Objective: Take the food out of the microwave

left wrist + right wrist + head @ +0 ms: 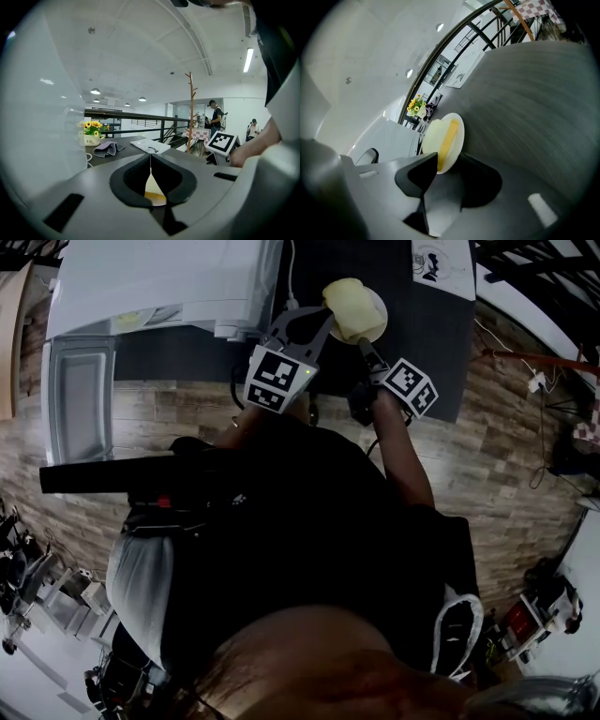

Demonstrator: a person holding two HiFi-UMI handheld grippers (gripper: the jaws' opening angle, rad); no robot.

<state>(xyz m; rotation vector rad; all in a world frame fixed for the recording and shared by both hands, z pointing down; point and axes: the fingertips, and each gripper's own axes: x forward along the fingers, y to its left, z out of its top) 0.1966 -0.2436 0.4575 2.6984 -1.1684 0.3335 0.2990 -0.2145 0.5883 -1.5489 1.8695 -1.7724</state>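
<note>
The food (pixel 343 304) on its plate (pixel 376 315) is already out, toward the desk's (pixel 422 352) far edge beside the microwave (pixel 159 282). The left hand-held gripper (pixel 325 322) grasps the plate's rim; the right hand-held gripper (pixel 368 350) is released. Next, likely letting go gently.

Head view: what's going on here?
A person works a gripper in each hand at a white plate of yellow food. The plate is already out of the microwave, whose door hangs open, and is on the dark table beside it. The left gripper has its jaws shut on the plate's rim. The right gripper has its jaws apart at the opposite edge.
</note>
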